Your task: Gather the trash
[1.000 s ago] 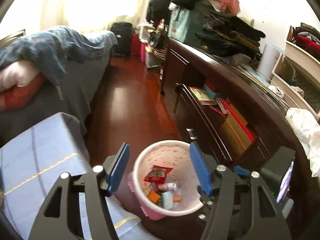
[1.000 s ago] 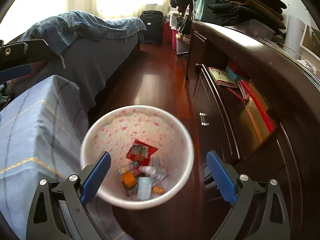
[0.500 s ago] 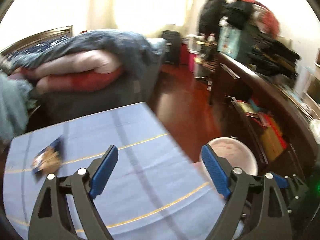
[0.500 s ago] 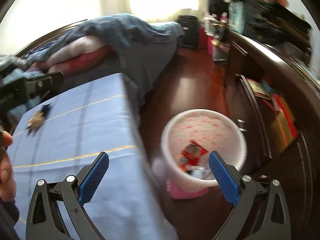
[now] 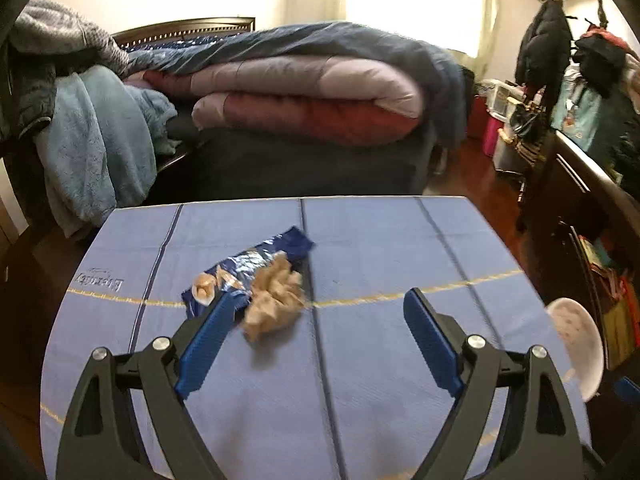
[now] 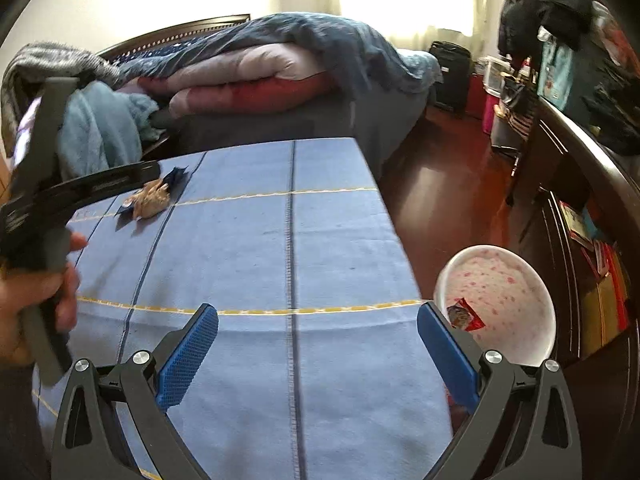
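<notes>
A blue snack wrapper [image 5: 256,268] and a crumpled beige paper wad [image 5: 276,300] lie together on the blue-clothed table [image 5: 380,248]. My left gripper [image 5: 320,298] hovers just short of them. Its jaws are wide but closing, with nothing between them; the wad sits beside the left finger. My right gripper [image 6: 318,312] stands open and empty over the table's near edge. The same wrapper [image 6: 150,198] shows far left in the right wrist view, behind the left gripper's body [image 6: 40,208] and the hand [image 6: 24,312] holding it. The white speckled bin [image 6: 500,276] stands on the floor right of the table, with a red packet [image 6: 464,316] inside.
A bed [image 5: 304,92] with folded quilts lies beyond the table. A teal blanket [image 5: 96,140] hangs at the left. A dark dresser [image 6: 580,184] with shelves of books runs along the right, wooden floor [image 6: 440,176] between it and the bed. The bin [image 5: 576,340] edges the left wrist view.
Both grippers swung left from above the bin to over the table. The left jaws stand wider than a second ago. The wrapper and wad came into view ahead of the left gripper.
</notes>
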